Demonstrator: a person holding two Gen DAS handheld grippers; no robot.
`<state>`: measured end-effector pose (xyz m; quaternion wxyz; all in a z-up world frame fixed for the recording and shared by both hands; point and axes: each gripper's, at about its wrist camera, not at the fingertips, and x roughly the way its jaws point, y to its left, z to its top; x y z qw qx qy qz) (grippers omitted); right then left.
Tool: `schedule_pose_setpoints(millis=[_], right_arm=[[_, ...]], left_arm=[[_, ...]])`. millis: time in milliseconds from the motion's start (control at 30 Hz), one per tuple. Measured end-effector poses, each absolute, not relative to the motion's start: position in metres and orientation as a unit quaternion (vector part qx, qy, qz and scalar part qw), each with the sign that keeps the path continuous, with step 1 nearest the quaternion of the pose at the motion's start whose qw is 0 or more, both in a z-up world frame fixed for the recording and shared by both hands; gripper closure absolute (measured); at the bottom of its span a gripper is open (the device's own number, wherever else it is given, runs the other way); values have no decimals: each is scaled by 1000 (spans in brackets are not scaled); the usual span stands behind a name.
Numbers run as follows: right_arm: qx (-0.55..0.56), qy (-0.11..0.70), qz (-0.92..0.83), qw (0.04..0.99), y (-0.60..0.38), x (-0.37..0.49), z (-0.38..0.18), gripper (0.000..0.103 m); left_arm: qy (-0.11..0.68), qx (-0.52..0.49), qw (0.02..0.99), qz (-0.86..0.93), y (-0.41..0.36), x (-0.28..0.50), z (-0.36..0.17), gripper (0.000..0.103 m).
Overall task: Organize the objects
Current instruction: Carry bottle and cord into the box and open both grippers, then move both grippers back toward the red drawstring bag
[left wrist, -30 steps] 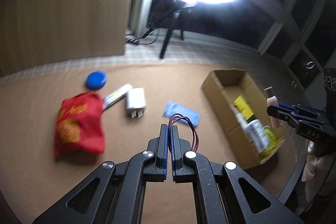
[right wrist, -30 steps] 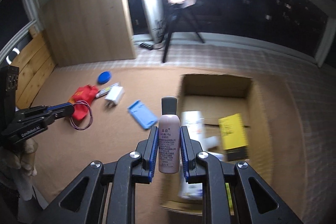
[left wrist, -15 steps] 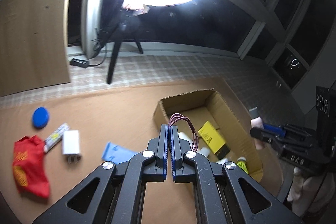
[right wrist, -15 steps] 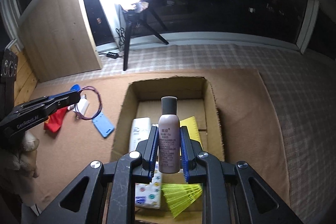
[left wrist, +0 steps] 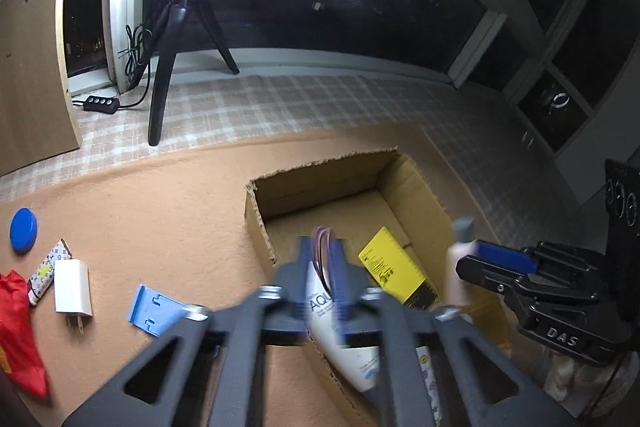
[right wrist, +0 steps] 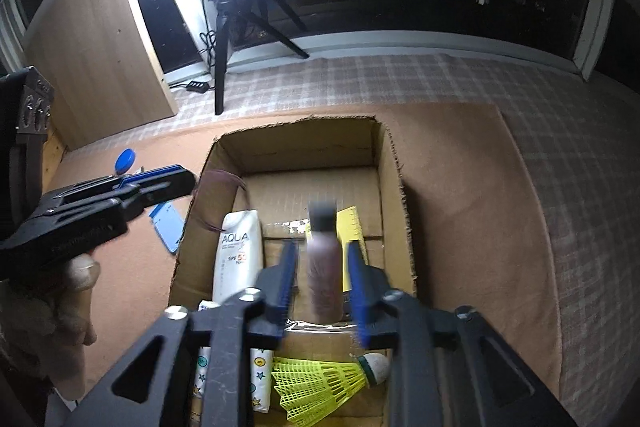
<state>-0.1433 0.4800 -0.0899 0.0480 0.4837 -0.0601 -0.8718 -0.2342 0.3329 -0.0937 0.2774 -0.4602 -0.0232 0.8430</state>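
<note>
A: The fingers (left wrist: 305,261) of the left gripper (left wrist: 323,265) are seen slightly parted, their blue ribbed pads blurred. A thin purple wire loop (left wrist: 320,237) is seen between them, above the cardboard box (left wrist: 320,179); whether it is gripped cannot be told.

B: And the right gripper (right wrist: 321,253)?

A: Its fingers (right wrist: 289,267) are spread wider. A slim pink bottle (right wrist: 324,259) with a dark cap is shown upright between them, blurred, with a gap on each side, over the open box.

B: What is found inside the box?

A: A white tube (right wrist: 238,251) printed AQUA is laid along the left wall, a flat yellow carton (left wrist: 392,267) lies beside it, and a yellow mesh shuttlecock (right wrist: 320,383) with a white cork is seen at the near end.

B: And outside?

A: On the counter (left wrist: 160,207), covered in matte brown cloth, a blue plastic piece (left wrist: 156,309), a white charger (left wrist: 72,287), a round blue lid (left wrist: 23,229) and a crumpled red bag (left wrist: 16,327) are spread well left of the box.
</note>
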Motion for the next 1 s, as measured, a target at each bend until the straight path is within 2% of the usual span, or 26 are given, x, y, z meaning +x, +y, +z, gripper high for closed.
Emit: schedule_pose_setpoints(millis=[33, 67, 533, 1000], right_arm=[[482, -58, -873, 46, 479, -143, -90, 52], [480, -53, -875, 41, 478, -143, -89, 50], [481, -75, -872, 59, 446, -143, -84, 45], [484, -69, -863, 124, 355, -148, -81, 45]], left_arm=[[-19, -458, 274, 846, 333, -233, -93, 55], [-15, -454, 270, 849, 332, -232, -92, 51], [-17, -450, 243, 859, 272, -218, -77, 50], [-44, -461, 183, 867, 144, -198, -79, 41]])
